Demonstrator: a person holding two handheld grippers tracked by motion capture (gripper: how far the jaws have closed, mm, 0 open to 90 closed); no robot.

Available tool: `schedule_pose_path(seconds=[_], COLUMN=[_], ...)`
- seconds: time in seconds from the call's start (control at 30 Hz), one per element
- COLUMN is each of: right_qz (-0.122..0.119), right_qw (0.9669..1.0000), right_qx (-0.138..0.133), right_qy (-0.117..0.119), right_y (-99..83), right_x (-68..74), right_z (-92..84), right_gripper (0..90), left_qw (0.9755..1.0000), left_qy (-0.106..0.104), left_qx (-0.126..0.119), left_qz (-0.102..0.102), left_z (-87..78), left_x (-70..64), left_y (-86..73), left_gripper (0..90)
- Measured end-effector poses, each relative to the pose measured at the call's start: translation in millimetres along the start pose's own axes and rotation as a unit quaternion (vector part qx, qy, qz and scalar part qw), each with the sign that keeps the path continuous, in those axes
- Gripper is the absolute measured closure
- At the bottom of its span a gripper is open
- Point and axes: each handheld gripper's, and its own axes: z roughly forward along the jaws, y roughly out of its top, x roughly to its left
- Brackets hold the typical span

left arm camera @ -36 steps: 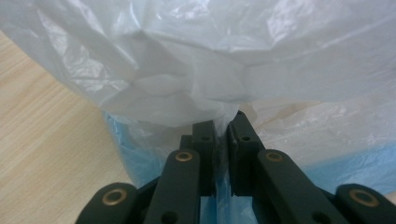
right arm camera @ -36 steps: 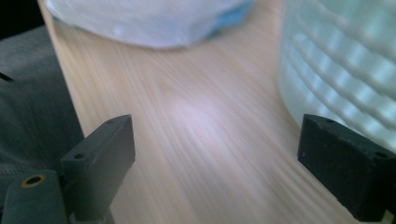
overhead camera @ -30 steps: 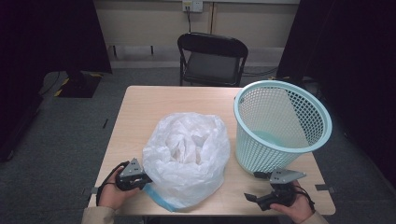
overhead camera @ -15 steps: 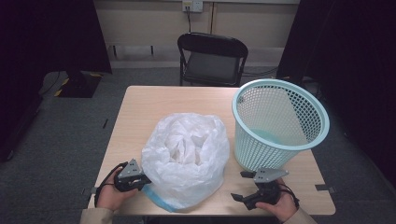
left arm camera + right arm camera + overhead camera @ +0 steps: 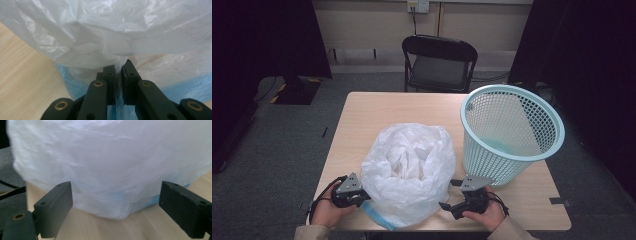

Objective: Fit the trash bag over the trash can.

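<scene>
A crumpled white plastic bag [image 5: 409,170] with a blue lower edge sits puffed up on the wooden table [image 5: 377,112]. At the bag's left side my left gripper [image 5: 362,194] is shut on a pinch of its film; the left gripper view shows the black jaws [image 5: 119,71] pressed together with the white plastic bag [image 5: 105,32] bunched between them. My right gripper [image 5: 448,195] is at the bag's right side, open. In the right gripper view its jaws stand wide apart with the white plastic bag [image 5: 112,170] just ahead, untouched.
A light teal mesh basket [image 5: 512,132] stands tilted on the table's right half, close behind my right hand. A black folding chair [image 5: 439,62] is beyond the table's far edge. A strip of dark tape [image 5: 560,201] marks the table's right front.
My right gripper has slid left along the front of the table, from beside the basket to the bag's right side. The left gripper and the bag have stayed put.
</scene>
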Motion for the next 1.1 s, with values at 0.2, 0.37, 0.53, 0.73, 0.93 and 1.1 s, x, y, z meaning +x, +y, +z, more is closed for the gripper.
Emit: schedule_pose_path(seconds=[0.2, 0.37, 0.53, 0.73, 0.93, 1.1], right_qz=[0.005, -0.003, -0.017, -0.014, -0.006, -0.005], right_qw=[0.9997, 0.9987, 0.9969, 0.9979, 0.9989, 0.9992], right_qx=[0.021, 0.044, 0.072, 0.06, 0.047, 0.036], right_qy=[-0.009, -0.027, -0.024, -0.017, 0.006, 0.02], right_y=[1.9, 4.7, 7.1, 8.5, 8.7, 8.3], right_x=[-8.1, -15.5, -13.7, -15.6, -18.3, -16.2], right_z=[19.1, 26.8, 34.0, 34.4, 32.9, 30.9], right_gripper=[11.3, 14.4, 24.0, 55.7, 83.5, 89.5], left_qw=[1.0, 1.0, 1.0, 1.0, 1.0, 0.9999], left_qy=[-0.004, -0.005, -0.005, -0.005, -0.005, -0.005], left_qx=[0.003, 0.003, 0.004, 0.005, 0.003, -0.013], left_qz=[0.002, 0.003, 0.001, 0.001, 0.006, 0.003], left_z=[0.9, 1.4, 2.0, 2.3, 2.3, 1.0], left_x=[-0.1, -0.1, -0.2, -0.9, -1.5, -2.4], left_y=[-0.1, -0.3, -0.2, 0.1, 1.0, 2.9], left_gripper=[83.5, 83.5, 83.5, 83.5, 83.5, 83.5])
